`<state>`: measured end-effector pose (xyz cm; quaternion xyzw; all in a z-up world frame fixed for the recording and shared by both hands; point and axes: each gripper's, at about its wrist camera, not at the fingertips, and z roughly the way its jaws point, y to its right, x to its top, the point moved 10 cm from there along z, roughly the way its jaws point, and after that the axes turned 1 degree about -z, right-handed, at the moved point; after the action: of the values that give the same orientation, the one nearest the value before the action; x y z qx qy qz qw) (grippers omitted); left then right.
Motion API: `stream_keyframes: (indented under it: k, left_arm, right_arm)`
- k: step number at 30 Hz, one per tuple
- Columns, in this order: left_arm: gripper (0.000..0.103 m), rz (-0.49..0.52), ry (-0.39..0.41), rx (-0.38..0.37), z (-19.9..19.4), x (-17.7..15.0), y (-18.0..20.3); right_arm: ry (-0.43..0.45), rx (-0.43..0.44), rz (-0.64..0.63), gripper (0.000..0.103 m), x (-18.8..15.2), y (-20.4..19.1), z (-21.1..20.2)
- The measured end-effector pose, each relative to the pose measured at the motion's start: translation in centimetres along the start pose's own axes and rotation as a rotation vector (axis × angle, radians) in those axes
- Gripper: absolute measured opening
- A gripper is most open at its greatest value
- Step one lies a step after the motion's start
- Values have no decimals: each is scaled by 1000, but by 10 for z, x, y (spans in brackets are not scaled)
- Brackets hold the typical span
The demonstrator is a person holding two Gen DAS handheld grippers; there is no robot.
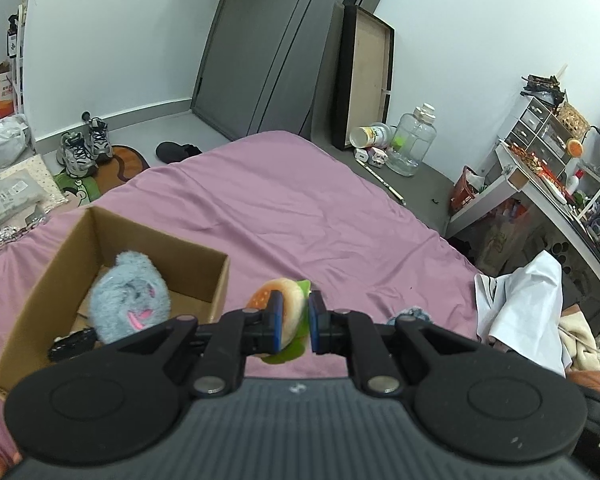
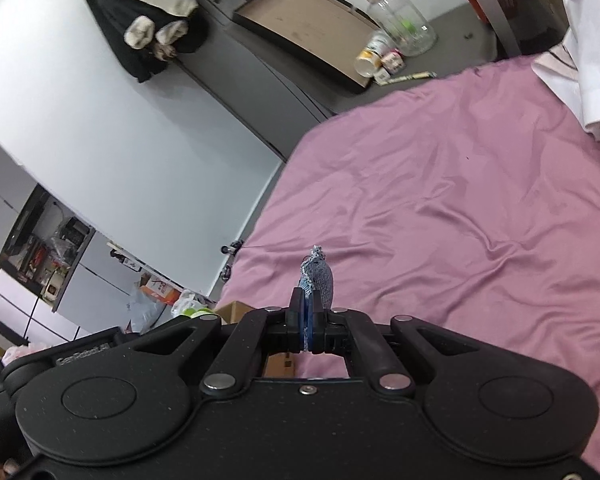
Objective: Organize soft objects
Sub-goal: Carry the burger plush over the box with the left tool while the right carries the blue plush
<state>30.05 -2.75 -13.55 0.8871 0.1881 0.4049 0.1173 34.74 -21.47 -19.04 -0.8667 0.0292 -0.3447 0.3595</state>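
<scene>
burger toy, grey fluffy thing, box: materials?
Burger toy in the left gripper: looks like plush fabric, matte, with a felt-like green lettuce edge. Grey toy: long-pile faux fur, shaggy strands visible. Box: plain brown cardboard, with raw cut edges and matte walls.

— What colours does the left wrist view give?

— The bed sheet [image 1: 300,216] is plain mauve-pink. Near its left edge the cardboard box [image 1: 220,280] is tan, and the fluffy toy [image 1: 128,296] inside it is grey-blue with pink marks. The plush burger [image 1: 288,312] has an orange-tan bun speckled white, a cream band and green lettuce.

— And the grippers?

— The left gripper [image 1: 294,326] is black with blue pads. The right gripper [image 2: 307,326] matches, and its small pouch [image 2: 318,276] is mottled denim blue.
</scene>
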Motion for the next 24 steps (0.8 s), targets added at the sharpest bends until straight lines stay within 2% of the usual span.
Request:
stream_keyframes:
  k: [10, 24]
  left_arm:
    - [12, -13, 19, -4, -31, 4, -19]
    - [12, -16, 21, 48, -63, 16, -75]
  right_arm:
    - [47, 55, -96, 1, -2, -43, -20]
    - [34, 74, -206, 1, -18, -87, -12]
